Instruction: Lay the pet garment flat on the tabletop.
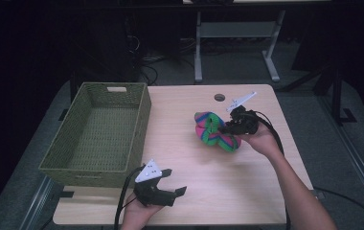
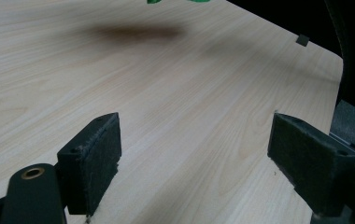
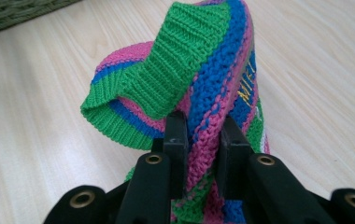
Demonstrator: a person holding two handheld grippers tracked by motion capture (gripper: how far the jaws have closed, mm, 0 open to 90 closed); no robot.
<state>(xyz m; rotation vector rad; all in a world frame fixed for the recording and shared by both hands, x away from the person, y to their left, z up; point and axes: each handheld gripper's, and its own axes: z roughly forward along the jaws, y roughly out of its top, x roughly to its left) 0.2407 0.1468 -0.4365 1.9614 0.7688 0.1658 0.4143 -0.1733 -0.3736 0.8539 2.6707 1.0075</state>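
Right gripper view is showing yellow lettering, too blurred to read, on the knitted piece (image 3: 203, 84); right tongs (image 3: 199, 140) are pinching it near the surface's (image 1: 247, 191) far right edge. Left tongs (image 2: 194, 158) are gaping wide, holding nothing.

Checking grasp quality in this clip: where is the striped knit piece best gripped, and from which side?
Grip the knit piece across a thin folded edge, as the right gripper does, coming in level from the table's right. The fabric is soft and flattens between the pads; its green ribbed cuff flops loose.
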